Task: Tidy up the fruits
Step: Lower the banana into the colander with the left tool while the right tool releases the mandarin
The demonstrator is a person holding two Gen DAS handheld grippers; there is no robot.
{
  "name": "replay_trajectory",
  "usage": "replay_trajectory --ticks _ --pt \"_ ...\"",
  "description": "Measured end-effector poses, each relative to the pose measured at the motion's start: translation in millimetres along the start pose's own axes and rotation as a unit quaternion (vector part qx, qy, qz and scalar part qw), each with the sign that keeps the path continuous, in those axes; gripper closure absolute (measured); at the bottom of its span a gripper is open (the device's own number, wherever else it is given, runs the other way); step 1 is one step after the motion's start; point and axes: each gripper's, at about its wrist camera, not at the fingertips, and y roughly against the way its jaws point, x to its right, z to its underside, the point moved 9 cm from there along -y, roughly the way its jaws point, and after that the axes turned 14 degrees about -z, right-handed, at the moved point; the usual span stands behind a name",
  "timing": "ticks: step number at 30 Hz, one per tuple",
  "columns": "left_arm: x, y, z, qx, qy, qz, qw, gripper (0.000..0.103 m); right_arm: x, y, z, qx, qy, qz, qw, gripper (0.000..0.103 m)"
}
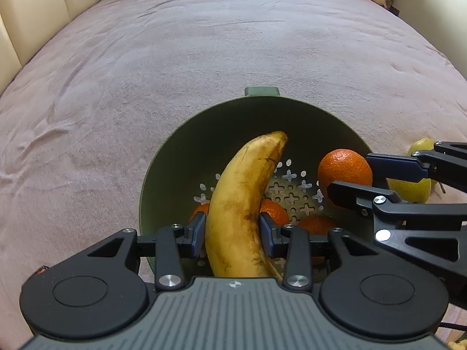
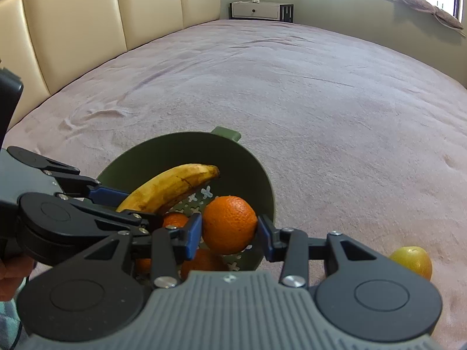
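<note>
A green colander [image 1: 175, 157] [image 2: 163, 151] sits on the pink bed cover with several oranges [image 1: 274, 210] in its bottom. My left gripper [image 1: 232, 230] is shut on a spotted yellow banana [image 1: 242, 204] [image 2: 169, 188], which hangs over the colander with its tip pointing away. My right gripper [image 2: 229, 229] is shut on an orange [image 2: 229, 224] [image 1: 344, 169] above the colander's right side. The left gripper [image 2: 116, 204] shows at the left of the right wrist view, and the right gripper [image 1: 350, 175] at the right of the left wrist view.
A yellow-green apple [image 2: 414, 261] [image 1: 414, 186] lies on the cover right of the colander. The padded cream headboard [image 2: 73, 29] runs along the left. A white drawer unit [image 2: 256, 10] stands beyond the bed. A hand [image 2: 8, 280] shows at the lower left.
</note>
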Motion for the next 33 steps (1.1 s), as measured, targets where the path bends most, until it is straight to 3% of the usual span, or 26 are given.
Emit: replay_trajectory --ticks 7,12,16,22,24,29,33 --pt "-11.0 -6.7 2.4 -0.036 0.06 0.037 0.9969 0.059 -1.8 -4.2 3.7 -0.009 0.005 -0.003 1.0 0.064" --pt "-19.1 -9.1 2.7 -0.052 0.097 0.057 0.9923 0.053 -1.7 -6.8 5.5 -0.016 0.004 -0.006 1.0 0.064" --pt "-25.7 -6.6 0.0 -0.051 0.116 0.069 0.9895 0.04 -1.5 -9.4 6.4 -0.021 0.0 -0.008 1.0 0.064" --pt "-40.2 -7.0 1.1 -0.065 0.162 0.076 0.9817 0.039 -5.6 -15.2 6.2 -0.029 0.008 -0.011 1.0 0.064" --pt "-45.2 -5.6 0.1 -0.062 0.172 0.075 0.9803 0.044 -7.2 -18.0 6.8 -0.032 0.011 -0.011 0.999 0.064" --pt "-41.1 -0.9 -1.0 -0.054 0.177 0.1 0.9776 0.066 -8.0 -23.0 6.1 -0.036 0.019 -0.004 0.999 0.064" --pt "-37.0 2.5 -0.1 -0.056 0.163 0.105 0.9794 0.067 -8.2 -28.9 5.5 -0.039 0.026 0.001 0.999 0.064"
